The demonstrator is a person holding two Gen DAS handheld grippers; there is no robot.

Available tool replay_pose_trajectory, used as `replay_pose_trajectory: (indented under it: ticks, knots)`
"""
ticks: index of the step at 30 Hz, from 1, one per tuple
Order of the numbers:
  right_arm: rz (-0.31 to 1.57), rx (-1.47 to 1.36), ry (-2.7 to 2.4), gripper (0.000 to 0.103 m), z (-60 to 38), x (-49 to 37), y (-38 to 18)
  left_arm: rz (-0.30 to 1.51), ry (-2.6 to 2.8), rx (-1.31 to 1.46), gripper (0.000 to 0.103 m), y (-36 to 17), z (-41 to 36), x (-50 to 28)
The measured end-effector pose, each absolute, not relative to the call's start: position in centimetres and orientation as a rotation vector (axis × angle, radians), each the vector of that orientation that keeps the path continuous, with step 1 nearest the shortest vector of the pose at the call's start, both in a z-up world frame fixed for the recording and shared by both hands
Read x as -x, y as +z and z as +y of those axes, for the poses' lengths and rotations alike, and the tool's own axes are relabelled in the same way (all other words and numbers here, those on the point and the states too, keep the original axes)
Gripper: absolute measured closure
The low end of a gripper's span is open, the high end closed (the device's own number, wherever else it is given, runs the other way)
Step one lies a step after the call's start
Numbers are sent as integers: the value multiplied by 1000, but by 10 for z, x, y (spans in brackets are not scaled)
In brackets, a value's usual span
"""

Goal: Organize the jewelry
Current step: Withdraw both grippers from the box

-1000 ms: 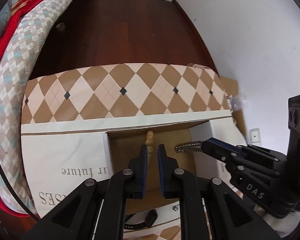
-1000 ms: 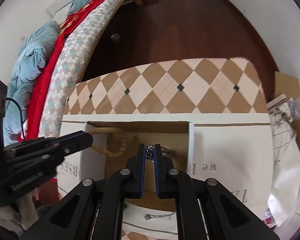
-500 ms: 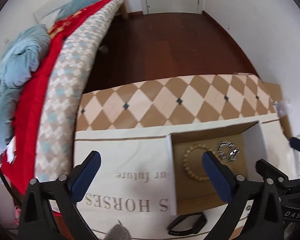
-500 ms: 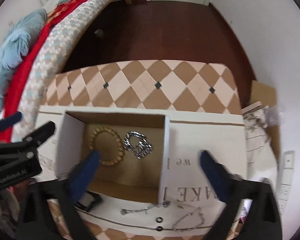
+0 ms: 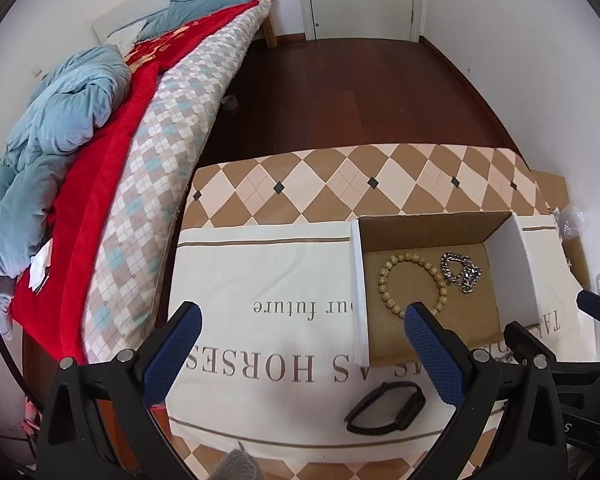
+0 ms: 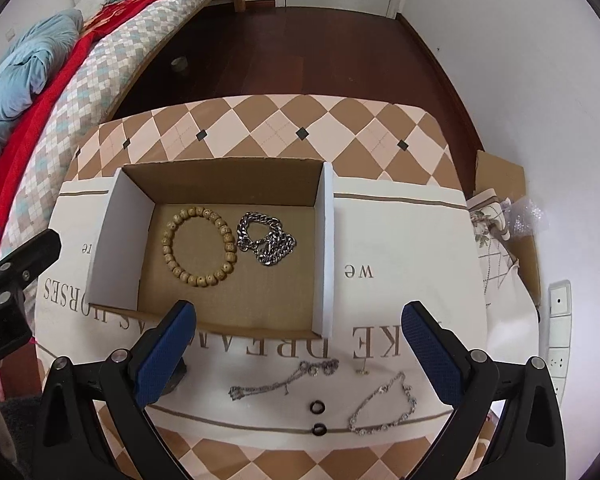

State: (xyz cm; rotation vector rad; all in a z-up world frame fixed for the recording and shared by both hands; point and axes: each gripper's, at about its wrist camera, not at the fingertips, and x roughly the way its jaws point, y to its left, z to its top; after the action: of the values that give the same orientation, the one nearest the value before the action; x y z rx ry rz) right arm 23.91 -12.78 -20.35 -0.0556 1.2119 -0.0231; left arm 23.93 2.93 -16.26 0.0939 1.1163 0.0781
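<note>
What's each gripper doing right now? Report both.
Left gripper: open, holding nothing.
Right gripper: open, holding nothing.

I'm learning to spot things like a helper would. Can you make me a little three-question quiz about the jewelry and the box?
1. True or false: the wooden bead bracelet lies inside the cardboard box.
2. Which piece lies on the cloth outside the box? A) the chunky silver chain B) the thin silver chain C) the wooden bead bracelet
3. Fill in: the two small black rings lie on the cloth, ___ the box.

Key
1. True; it lies beside the chunky silver chain.
2. B
3. Outside, on the side nearest the open right tool.
</note>
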Motion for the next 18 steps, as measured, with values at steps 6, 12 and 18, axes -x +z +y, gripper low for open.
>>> replay_pose_trajectory:
  ticks: [6, 12, 18]
  knots:
    - [1146, 59, -35, 0, -127, -220, -176, 1060, 76, -90, 0, -139, 28, -213]
    - [1066, 71, -41, 0, -126, -194, -143, 1004, 63, -76, 0, -114, 29, -186]
    - [991, 70, -47, 0, -127, -164, -113, 950, 65, -76, 0, -91, 32, -163]
